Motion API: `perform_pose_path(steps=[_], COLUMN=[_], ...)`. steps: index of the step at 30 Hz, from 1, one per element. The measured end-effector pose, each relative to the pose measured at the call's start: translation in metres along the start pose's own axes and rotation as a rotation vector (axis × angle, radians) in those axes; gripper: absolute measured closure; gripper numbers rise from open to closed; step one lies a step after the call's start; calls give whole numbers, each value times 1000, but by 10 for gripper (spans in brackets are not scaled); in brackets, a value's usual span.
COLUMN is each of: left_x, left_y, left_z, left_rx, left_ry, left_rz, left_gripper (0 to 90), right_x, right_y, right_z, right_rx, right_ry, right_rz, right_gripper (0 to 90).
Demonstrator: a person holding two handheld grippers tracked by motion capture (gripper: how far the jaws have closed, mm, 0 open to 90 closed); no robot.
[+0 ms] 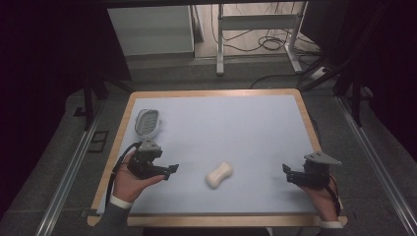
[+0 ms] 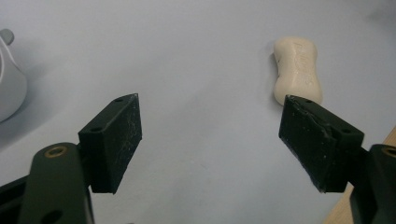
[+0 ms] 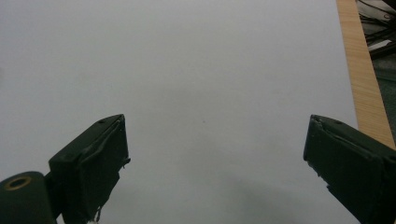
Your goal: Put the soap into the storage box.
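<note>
Both grippers, left [image 1: 169, 170] and right [image 1: 286, 171], gape wide, holding nothing. Soap bar [image 1: 219, 174] lies centre-low; soap dish [image 1: 148, 122] upper left. Likely approach step: next, left gripper must straddle the soap.

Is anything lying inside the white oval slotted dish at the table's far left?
The white oval soap dish looks empty, with bare slots showing. The cream waisted soap bar lies apart on the pale blue mat.

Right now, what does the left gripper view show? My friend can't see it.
A cream bar of soap lies on a pale blue table, just beyond the left tool, whose two black jaws stand wide open and empty. Part of a grey soap dish peeks in at the left edge.
</note>
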State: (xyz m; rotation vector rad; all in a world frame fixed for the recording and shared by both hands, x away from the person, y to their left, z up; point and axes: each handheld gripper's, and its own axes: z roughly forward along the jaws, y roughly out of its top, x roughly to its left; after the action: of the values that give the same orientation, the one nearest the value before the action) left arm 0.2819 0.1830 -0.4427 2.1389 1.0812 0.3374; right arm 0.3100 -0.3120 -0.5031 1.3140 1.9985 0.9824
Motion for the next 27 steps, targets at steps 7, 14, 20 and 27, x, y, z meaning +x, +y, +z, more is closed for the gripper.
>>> perform_pose_path(steps=[7, 14, 20, 27], left_x=[-5, -11, -15, -24], left_y=[5, 11, 16, 20], left_z=[6, 11, 19, 32], left_rx=[16, 27, 44, 68], left_ry=[-9, -20, -28, -30], left_rz=[14, 30, 36, 59], left_gripper=[210, 205, 204, 202], right_x=[1, 0, 1, 1], right_y=[0, 0, 0, -1], right_z=[0, 0, 0, 1], right_rx=[-1, 1, 4, 7], right_ry=[3, 1, 4, 3], right_rz=[-2, 1, -3, -5], right_gripper=[63, 63, 63, 64])
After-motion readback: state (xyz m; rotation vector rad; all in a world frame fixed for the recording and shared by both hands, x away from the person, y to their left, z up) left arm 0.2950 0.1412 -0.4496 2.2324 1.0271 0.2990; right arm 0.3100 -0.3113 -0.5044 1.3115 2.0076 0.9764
